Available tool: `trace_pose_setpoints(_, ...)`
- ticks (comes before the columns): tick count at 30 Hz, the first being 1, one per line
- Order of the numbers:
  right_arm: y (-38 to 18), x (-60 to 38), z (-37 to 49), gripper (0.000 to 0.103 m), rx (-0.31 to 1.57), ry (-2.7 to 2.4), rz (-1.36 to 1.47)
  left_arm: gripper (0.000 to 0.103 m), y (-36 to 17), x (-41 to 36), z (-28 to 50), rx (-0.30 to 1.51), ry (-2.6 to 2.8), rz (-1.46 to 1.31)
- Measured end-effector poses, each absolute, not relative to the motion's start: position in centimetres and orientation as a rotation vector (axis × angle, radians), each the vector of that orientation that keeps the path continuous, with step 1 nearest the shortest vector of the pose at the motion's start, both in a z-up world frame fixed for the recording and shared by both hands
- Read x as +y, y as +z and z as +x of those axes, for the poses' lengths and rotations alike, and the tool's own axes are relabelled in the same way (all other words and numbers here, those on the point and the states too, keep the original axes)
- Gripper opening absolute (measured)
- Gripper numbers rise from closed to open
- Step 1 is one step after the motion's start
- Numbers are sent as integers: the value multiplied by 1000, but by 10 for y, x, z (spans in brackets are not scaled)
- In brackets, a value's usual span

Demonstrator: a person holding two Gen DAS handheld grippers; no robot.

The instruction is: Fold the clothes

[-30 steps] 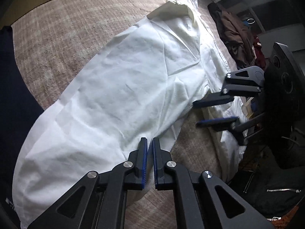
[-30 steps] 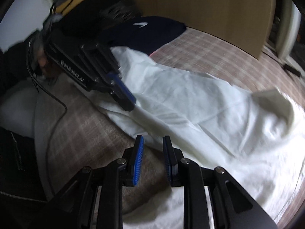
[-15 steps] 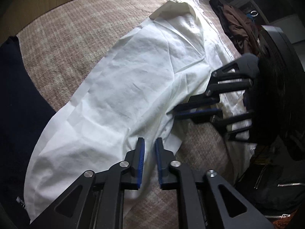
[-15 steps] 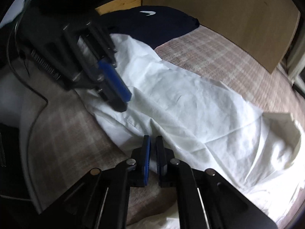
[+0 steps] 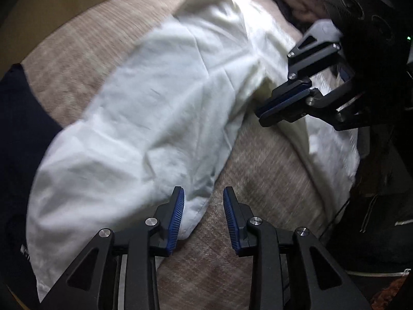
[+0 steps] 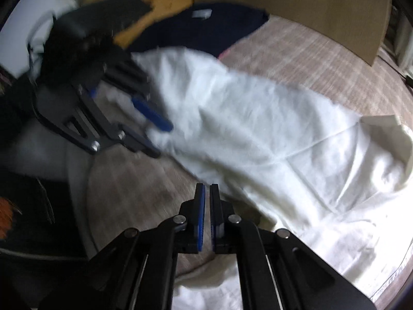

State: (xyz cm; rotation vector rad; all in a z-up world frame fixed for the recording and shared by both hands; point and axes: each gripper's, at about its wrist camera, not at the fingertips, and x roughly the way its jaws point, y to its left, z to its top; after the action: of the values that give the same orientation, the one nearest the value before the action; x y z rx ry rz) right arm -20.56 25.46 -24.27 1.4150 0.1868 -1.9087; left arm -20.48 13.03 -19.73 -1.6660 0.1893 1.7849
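White shirt (image 5: 160, 118) spread across the plaid bedcover (image 5: 260, 160), both grippers at its near edge.

The shirt lies long and crumpled, a dark navy garment (image 5: 18, 129) beside its far end. The left gripper (image 5: 204, 214) hangs over a folded corner, jaws opening, cloth under the left pad but not pinched. The right gripper (image 6: 207, 214) has its jaws pressed together just beside the shirt's edge; whether any cloth is caught between them cannot be told.

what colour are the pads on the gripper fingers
Blue, ribbed pads on black fingers; clearest in the left wrist view.
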Motion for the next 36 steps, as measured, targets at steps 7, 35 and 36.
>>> trace_pose_setpoints(7, -274, 243, -225, 4, 253, -1923, 1513, 22, -217, 110, -221, 171, 1902, -1744)
trace_pose_setpoints(35, -282, 245, -291, 27, 216, -2077, 1400, 48, -198, -106, -86, -444, 2474, -1836)
trace_pose_setpoints(36, -280, 244, -287, 29, 216, -2035, 1404, 48, -199, -106, -87, -437, 2481, -1843)
